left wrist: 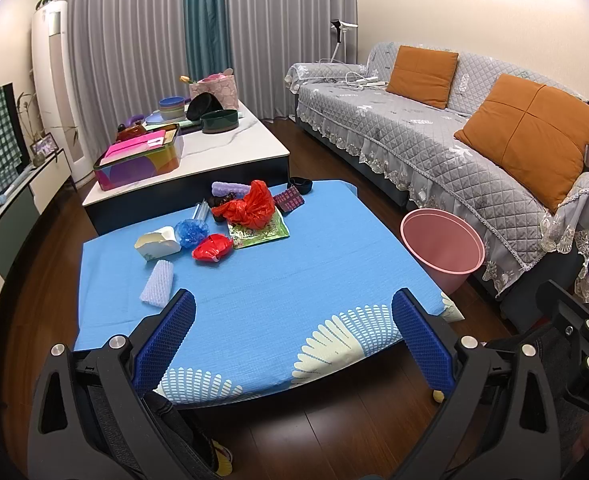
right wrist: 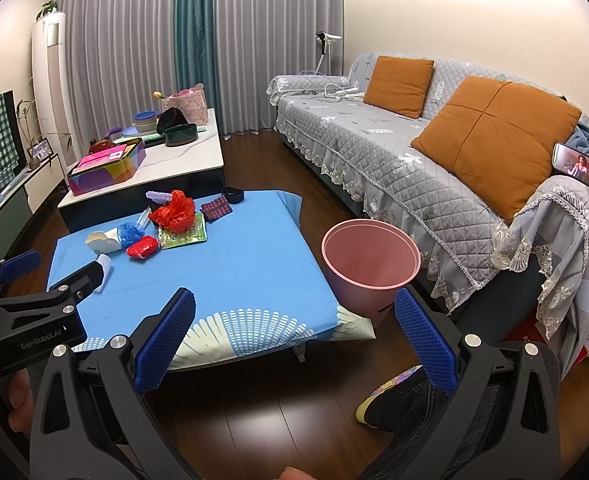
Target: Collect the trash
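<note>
A grey quilted sofa (left wrist: pixel 434 128) with orange cushions (left wrist: pixel 534 136) is running along the right wall. In front of it, a low surface under a blue cloth (left wrist: pixel 278 264) is carrying the trash at its far left part: a crumpled red plastic bag (left wrist: pixel 254 206) lying on a green wrapper (left wrist: pixel 260 234), a smaller red bag (left wrist: pixel 212 249), a blue bag (left wrist: pixel 190 232), a white carton (left wrist: pixel 158 243) and a white foam sleeve (left wrist: pixel 157 286) lying nearest. A pink bin (right wrist: pixel 370 264) is standing on the floor between surface and sofa. The left gripper (left wrist: pixel 294 340) and right gripper (right wrist: pixel 294 340) are both hovering at the near edge, fingers spread wide, holding nothing.
</note>
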